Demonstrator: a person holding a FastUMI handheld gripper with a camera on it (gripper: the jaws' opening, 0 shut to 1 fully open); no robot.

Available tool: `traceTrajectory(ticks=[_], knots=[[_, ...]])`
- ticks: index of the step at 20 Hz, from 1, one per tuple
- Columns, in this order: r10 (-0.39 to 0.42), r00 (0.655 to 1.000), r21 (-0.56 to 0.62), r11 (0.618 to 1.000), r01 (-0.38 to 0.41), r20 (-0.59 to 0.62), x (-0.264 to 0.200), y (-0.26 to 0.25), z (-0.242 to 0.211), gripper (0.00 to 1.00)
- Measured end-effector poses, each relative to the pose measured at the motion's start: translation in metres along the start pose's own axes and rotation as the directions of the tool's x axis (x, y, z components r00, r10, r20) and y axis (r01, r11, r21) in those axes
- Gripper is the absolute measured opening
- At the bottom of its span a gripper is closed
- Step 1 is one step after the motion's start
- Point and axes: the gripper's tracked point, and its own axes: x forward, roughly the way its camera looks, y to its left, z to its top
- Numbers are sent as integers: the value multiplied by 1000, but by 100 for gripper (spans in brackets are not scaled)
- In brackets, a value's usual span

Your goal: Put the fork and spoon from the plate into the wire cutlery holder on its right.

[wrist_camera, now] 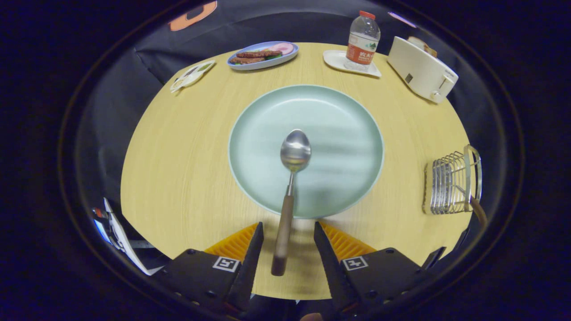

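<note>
Round wooden desk [187,147]; my jaws [287,243] stood spread around the spoon [292,178], its wooden handle untouched, bowl on the green plate [339,133].

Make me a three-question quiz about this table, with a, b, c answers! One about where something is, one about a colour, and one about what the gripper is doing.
1. Where does the spoon's bowl lie?
a) on the green plate
b) in the wire cutlery holder
c) beside the toaster

2. What colour is the water bottle's cap?
a) blue
b) red
c) yellow

3. What is the gripper doing?
a) shut on the spoon
b) open, fingers either side of the spoon's handle
c) shut on the plate's rim

Answers:
1 a: the bowl rests on the plate, the handle sticking out over the table.
2 b: the cap on top is red.
3 b: a gap shows between each finger and the brown handle.
</note>
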Motion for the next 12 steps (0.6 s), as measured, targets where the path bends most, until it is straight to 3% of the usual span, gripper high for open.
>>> traceTrajectory(ticks=[2, 3, 8, 10, 11, 12], knots=[[4, 1000, 4, 1000, -4, -16, 2, 1, -2, 61], [7, 1000, 2, 1000, -7, -26, 3, 2, -4, 52], [18, 999, -12, 1000, -18, -42, 6, 6, -6, 50], [14, 998, -5, 1000, -15, -59, 6, 4, -5, 18], [4, 998, -2, 1000, -4, -69, 7, -1, -5, 21], [4, 998, 2, 1000, -4, -60, 5, -3, -6, 15]])
